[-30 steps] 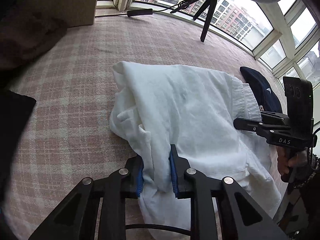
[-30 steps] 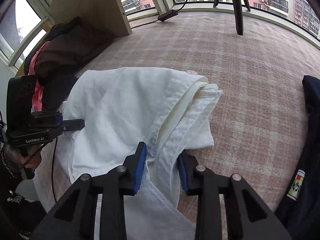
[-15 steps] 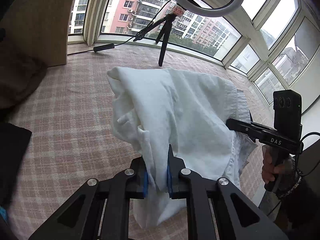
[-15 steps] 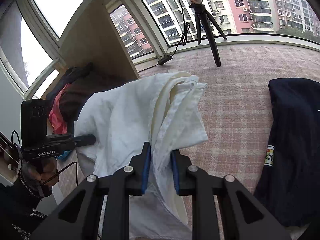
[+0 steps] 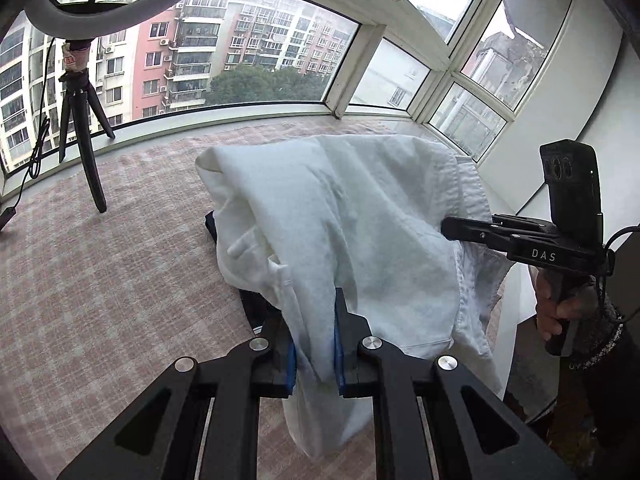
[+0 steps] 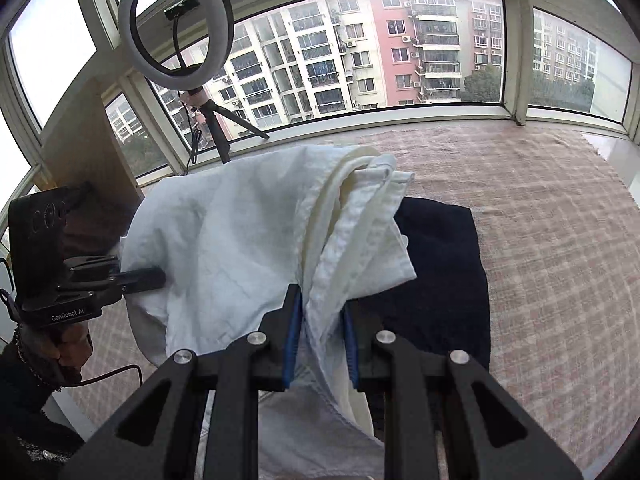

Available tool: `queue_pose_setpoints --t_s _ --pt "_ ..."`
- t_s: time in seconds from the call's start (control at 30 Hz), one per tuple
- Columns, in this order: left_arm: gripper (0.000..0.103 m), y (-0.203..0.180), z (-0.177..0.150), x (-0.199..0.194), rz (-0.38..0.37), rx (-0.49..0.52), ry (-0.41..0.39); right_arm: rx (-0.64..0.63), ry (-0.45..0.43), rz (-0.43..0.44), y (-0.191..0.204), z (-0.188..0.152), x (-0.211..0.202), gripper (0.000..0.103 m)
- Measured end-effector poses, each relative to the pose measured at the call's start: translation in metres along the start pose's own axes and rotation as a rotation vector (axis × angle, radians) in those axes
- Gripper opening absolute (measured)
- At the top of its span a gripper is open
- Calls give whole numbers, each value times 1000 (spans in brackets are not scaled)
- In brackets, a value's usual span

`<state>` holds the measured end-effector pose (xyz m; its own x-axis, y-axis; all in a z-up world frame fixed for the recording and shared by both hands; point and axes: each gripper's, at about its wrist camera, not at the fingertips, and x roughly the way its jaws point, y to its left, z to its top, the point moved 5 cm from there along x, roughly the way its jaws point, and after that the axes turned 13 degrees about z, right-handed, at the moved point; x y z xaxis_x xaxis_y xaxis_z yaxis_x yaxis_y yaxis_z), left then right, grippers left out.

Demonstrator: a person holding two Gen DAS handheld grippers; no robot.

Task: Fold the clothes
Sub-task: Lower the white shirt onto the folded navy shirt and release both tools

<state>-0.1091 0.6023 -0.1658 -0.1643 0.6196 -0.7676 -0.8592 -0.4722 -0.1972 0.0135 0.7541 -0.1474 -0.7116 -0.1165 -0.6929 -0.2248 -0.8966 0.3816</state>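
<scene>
Left wrist view: left gripper [image 5: 314,344] clamped on the white garment [image 5: 340,216], centre frame, lifted above the plaid surface [image 5: 120,280]. Right wrist view: right gripper [image 6: 319,336] clamped on its bunched edge, over a dark garment [image 6: 440,272]. Mid-carry, I'd say; next calls for laying it flat.

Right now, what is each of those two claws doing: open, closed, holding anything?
Left gripper: closed on the white shirt, which hangs from it.
Right gripper: closed on the same shirt, at a bunched edge.
</scene>
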Motion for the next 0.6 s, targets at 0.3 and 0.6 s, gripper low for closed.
queue_pose_setpoints --t_s 0.3,0.6 --pt "13 -4 5 91 42 6 157 85 132 -36 -98 0 59 20" --pt "38 39 2 52 120 -38 108 118 41 -202 -132 10 27 41"
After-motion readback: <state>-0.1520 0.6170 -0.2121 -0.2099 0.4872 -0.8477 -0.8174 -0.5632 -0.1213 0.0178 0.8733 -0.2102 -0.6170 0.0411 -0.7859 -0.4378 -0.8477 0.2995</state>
